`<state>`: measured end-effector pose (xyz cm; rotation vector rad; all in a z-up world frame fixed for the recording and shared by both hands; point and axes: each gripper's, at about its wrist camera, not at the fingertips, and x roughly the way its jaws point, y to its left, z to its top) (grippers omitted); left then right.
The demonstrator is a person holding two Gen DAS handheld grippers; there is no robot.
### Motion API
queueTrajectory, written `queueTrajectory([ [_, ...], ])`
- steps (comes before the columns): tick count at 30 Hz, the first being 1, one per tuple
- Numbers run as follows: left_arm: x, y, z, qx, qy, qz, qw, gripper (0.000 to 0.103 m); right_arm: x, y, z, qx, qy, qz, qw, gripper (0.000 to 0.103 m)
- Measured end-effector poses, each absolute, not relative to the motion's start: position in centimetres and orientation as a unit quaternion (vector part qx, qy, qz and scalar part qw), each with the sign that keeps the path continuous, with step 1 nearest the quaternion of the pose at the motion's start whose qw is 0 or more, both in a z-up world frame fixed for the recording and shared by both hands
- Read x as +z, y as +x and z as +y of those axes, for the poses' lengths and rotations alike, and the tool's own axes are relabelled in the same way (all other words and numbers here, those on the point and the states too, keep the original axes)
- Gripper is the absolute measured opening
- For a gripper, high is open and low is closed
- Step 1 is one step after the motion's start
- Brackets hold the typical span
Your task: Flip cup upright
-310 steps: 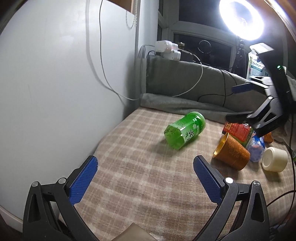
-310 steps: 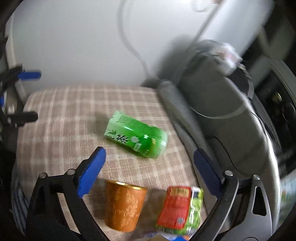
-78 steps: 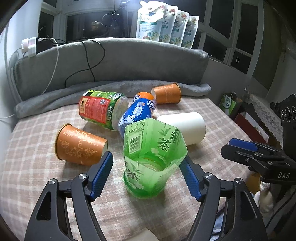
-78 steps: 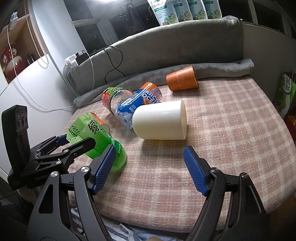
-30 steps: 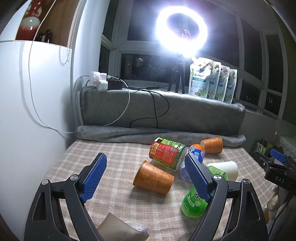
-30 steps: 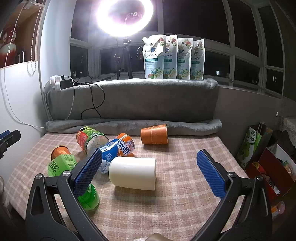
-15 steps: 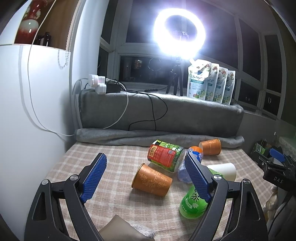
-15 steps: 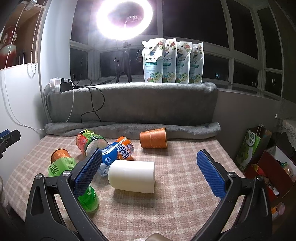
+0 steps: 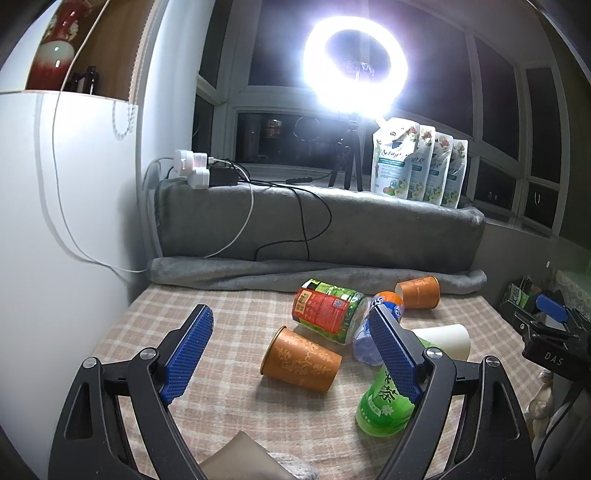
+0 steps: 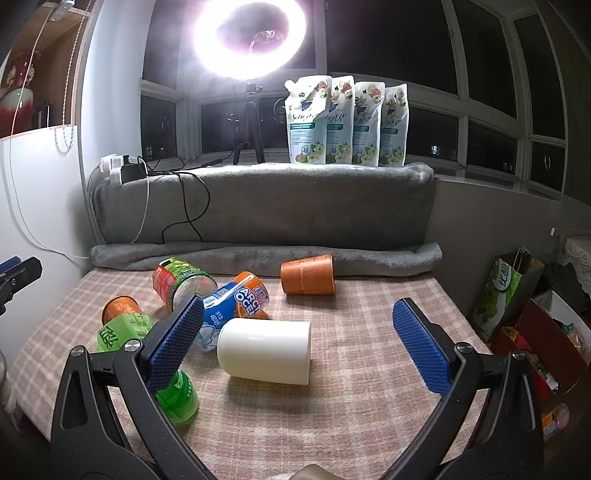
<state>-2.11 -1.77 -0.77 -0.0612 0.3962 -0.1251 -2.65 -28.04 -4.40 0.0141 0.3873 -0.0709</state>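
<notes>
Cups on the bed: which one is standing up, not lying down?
The green cup at the front left stands up. The white cup, both orange cups and the others lie sideways.

A ring light (image 9: pixel 356 62) on a tripod is the main source in both views; it blows out to pure white with a hazy halo spilling over the dark window panes (image 10: pixel 388 33). The white wall (image 9: pixel 44 221) on the left catches its glow. Cups throw short, soft shadows toward the cameras on the plaid cloth (image 10: pixel 351 387). Focus is sharp throughout, with no motion blur. Fisheye bending curves the window frames, and the corners fall to black.
</notes>
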Motion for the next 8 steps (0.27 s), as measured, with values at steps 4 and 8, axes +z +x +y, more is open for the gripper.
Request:
queueTrajectory([
  [4,-0.81,-2.10,-1.72,-0.059,-0.031,0.193,0.979,0.086,-4.45,-2.64,-27.96,-0.035,0.007,0.193,0.981,0.103],
  [8,-0.82,-2.04,-1.55,-0.057,-0.032,0.193,0.979,0.086,-4.47,-2.62,-27.96,-0.035,0.006,0.193,0.981,0.103],
])
